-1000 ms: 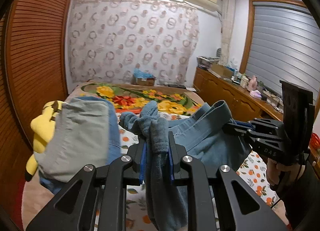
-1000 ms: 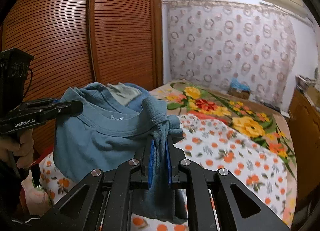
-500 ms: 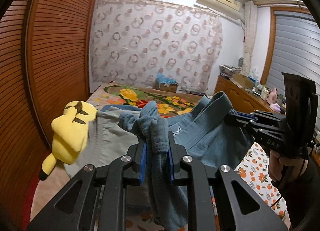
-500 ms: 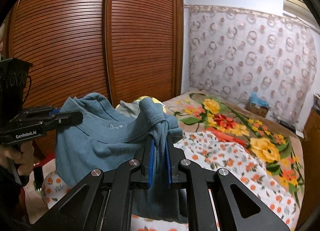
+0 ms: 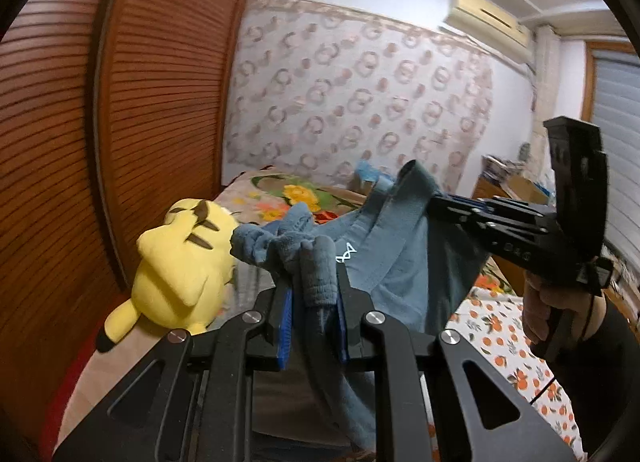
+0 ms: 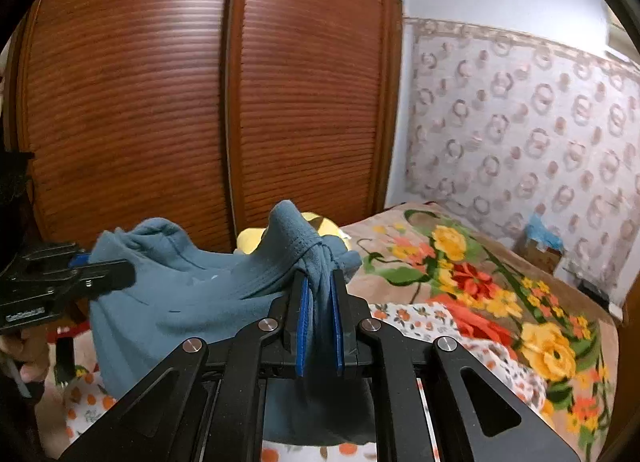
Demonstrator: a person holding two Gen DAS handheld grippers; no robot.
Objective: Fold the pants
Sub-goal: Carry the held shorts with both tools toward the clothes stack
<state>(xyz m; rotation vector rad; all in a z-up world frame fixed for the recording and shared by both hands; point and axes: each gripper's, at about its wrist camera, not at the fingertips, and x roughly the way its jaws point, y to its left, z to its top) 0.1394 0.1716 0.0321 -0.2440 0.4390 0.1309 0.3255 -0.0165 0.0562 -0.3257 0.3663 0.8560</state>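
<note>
Both tongs clamp the blue pants' (image 5: 404, 262) waistband — left gripper (image 5: 314, 294) lower centre, right gripper (image 6: 318, 302) likewise; keep it taut, level, lowering evenly.

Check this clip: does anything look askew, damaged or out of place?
Nothing damaged. The blue pants hang bunched between both hand-held grippers, not flat. A yellow plush toy sits at the bed's edge by the wardrobe, close beside the cloth.
</note>
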